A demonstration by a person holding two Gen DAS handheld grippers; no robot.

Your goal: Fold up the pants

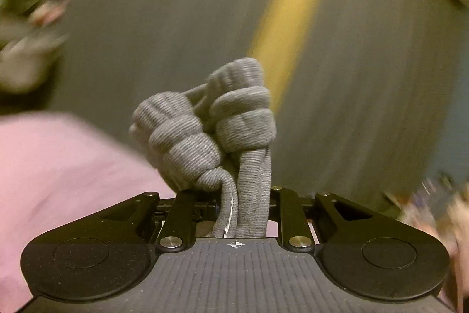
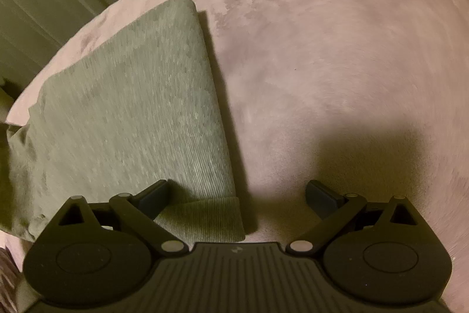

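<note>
Grey pants (image 2: 126,113) lying lengthwise away from, partly under, spread right gripper (image 2: 237,195) | left gripper (image 1: 234,204) clamping bunched waistband (image 1: 211,125)

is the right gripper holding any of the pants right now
No, the right gripper is wide open above the pants, which lie flat on the pink bedcover.

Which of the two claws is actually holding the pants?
The left claw: it is shut on a bunched grey pants cuff. The right claw is wide open, gripping nothing.
</note>
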